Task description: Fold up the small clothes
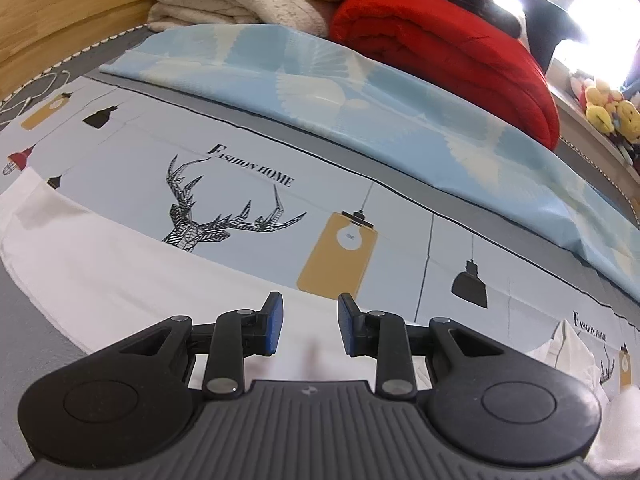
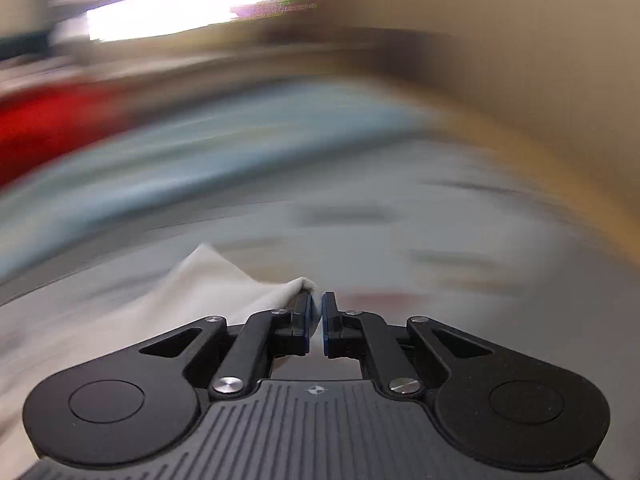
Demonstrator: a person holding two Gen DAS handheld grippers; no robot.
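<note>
On the bed's printed sheet (image 1: 248,184) we see a white garment (image 1: 120,272) spread flat and smooth (plain, no print visible). Our left gripper (image 1: 310,322) hovers over it, jaws apart and empty. Our right gripper (image 2: 316,316) has jaws clenched on a raised white fold (image 2: 224,284); that view is blurred.
</note>
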